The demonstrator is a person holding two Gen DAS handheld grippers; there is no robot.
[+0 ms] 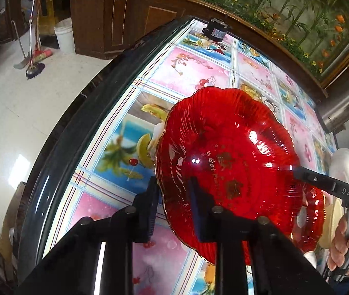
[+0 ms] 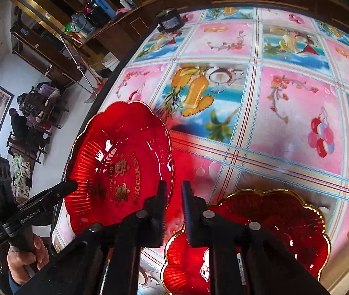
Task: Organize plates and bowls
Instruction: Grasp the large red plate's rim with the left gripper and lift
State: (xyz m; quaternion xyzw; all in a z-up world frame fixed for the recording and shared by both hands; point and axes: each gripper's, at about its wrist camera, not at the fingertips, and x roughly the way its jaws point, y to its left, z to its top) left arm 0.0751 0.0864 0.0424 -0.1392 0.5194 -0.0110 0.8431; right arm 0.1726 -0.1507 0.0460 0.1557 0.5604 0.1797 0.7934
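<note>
Left gripper [image 1: 172, 194]: jaws clamped on raised red plate's [image 1: 226, 152] rim at 7 o'clock.
Right gripper [image 2: 174, 196]: jaws narrow, gripping same plate's edge.
Second red plate [image 2: 280, 223]: empty, on table [image 2: 297, 113].

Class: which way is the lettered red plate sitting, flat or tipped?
Tipped. The red plate is raised off the table, its left rim pinched by the left claw.

Red scalloped plate [image 2: 118, 162] held tilted above the tablecloth [image 2: 285, 127], just left of the right gripper [image 2: 174, 211], rim nipped by its nearly closed fingers. Left gripper [image 2: 68, 186] touching the opposite rim. Second red plate [image 2: 272, 231] lying flat, lower right.
</note>
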